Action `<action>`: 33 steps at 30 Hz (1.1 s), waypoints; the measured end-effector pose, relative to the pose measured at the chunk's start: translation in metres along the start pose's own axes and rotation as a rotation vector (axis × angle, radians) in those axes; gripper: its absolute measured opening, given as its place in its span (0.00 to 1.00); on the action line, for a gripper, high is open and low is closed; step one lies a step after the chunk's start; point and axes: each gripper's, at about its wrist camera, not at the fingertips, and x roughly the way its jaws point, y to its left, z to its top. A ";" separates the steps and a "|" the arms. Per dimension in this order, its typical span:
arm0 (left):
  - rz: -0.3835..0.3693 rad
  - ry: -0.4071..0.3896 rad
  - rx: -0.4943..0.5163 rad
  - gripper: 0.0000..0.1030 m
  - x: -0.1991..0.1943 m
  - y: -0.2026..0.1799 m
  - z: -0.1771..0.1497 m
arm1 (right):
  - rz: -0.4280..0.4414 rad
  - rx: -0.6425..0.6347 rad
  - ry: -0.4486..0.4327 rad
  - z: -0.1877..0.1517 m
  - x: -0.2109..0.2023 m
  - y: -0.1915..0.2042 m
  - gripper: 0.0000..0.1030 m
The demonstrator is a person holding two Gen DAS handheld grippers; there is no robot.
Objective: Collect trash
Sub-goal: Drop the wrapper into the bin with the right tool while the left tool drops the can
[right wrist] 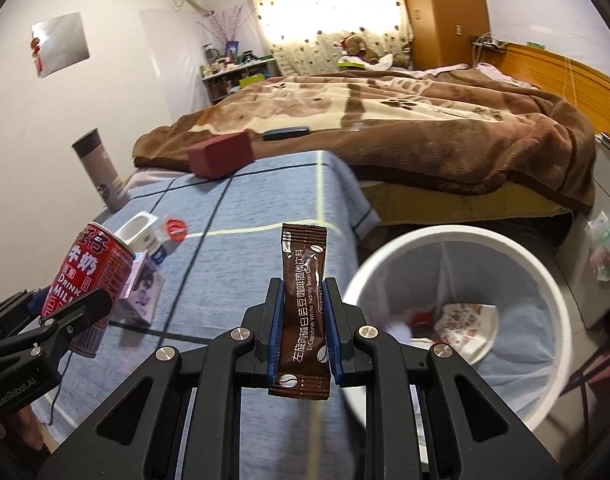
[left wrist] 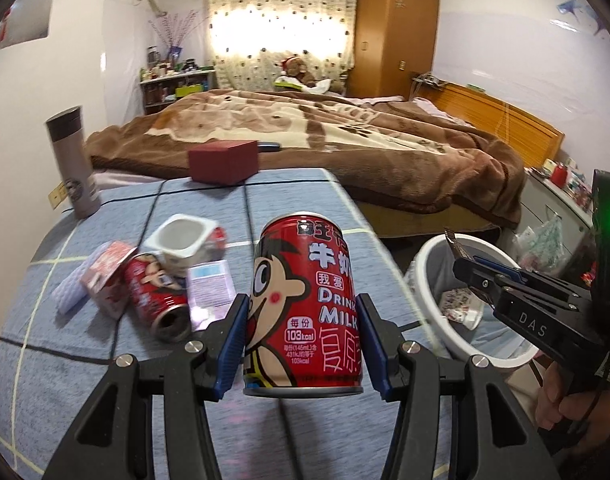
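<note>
Left hand-held gripper (left wrist: 303, 316) clamps a red milk can (left wrist: 305, 304); right hand-held gripper (right wrist: 303, 328) pinches a coffee sachet (right wrist: 303, 312), bin (right wrist: 457, 236) half hidden.

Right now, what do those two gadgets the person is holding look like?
Each hand-held gripper is black angular plastic with silver screws and blue ribbed finger pads. The right hand-held gripper reads "DAS" and shows a green light; the left hand-held gripper reads "GenRobot.AI".

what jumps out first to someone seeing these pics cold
A red milk can held upright in the left gripper fills the left wrist view. In the right wrist view, the right gripper pinches a brown coffee sachet beside a white trash bin on the floor.
</note>
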 end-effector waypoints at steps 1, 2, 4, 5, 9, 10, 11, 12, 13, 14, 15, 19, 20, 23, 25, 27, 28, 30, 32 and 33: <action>-0.007 0.001 0.008 0.53 0.001 -0.005 0.001 | -0.007 0.006 -0.003 0.000 -0.002 -0.005 0.19; -0.019 0.001 0.016 0.53 0.003 -0.011 0.003 | -0.015 0.013 -0.005 0.000 -0.003 -0.009 0.19; -0.037 0.003 0.030 0.53 0.007 -0.023 0.006 | -0.031 0.030 -0.010 0.001 -0.006 -0.018 0.19; -0.048 0.003 0.042 0.53 0.009 -0.031 0.008 | -0.040 0.037 -0.013 0.001 -0.008 -0.024 0.19; -0.095 0.011 0.078 0.53 0.020 -0.059 0.013 | -0.080 0.058 -0.013 0.002 -0.012 -0.043 0.19; -0.110 0.012 0.082 0.53 0.022 -0.066 0.014 | -0.090 0.062 -0.011 0.002 -0.012 -0.048 0.19; -0.128 0.013 0.088 0.53 0.024 -0.074 0.016 | -0.101 0.073 -0.009 0.001 -0.012 -0.055 0.19; -0.140 0.016 0.094 0.53 0.026 -0.080 0.017 | -0.108 0.078 -0.007 0.000 -0.013 -0.059 0.19; -0.155 0.020 0.101 0.53 0.029 -0.088 0.019 | -0.116 0.083 -0.005 -0.001 -0.013 -0.064 0.19; -0.169 0.023 0.109 0.53 0.032 -0.094 0.020 | -0.129 0.087 -0.002 -0.001 -0.013 -0.069 0.19; -0.181 0.026 0.115 0.53 0.034 -0.100 0.020 | -0.140 0.090 0.003 -0.002 -0.011 -0.073 0.19; -0.219 0.045 0.133 0.53 0.044 -0.122 0.020 | -0.169 0.108 0.021 -0.005 -0.009 -0.090 0.19; -0.228 0.052 0.138 0.53 0.048 -0.127 0.020 | -0.172 0.114 0.026 -0.006 -0.007 -0.094 0.19; -0.243 0.069 0.152 0.53 0.056 -0.139 0.018 | -0.186 0.121 0.044 -0.008 -0.004 -0.103 0.19; -0.249 0.076 0.165 0.53 0.060 -0.146 0.016 | -0.196 0.123 0.055 -0.011 -0.002 -0.109 0.19; -0.253 0.090 0.167 0.53 0.066 -0.151 0.015 | -0.194 0.130 0.067 -0.013 0.001 -0.115 0.19; -0.257 0.098 0.166 0.53 0.069 -0.153 0.014 | -0.193 0.133 0.075 -0.014 0.002 -0.118 0.19; -0.264 0.111 0.174 0.53 0.074 -0.159 0.013 | -0.202 0.135 0.090 -0.016 0.006 -0.123 0.19; -0.264 0.124 0.181 0.53 0.078 -0.163 0.012 | -0.205 0.141 0.103 -0.017 0.009 -0.127 0.19; -0.267 0.128 0.185 0.53 0.080 -0.166 0.011 | -0.205 0.140 0.106 -0.018 0.010 -0.129 0.19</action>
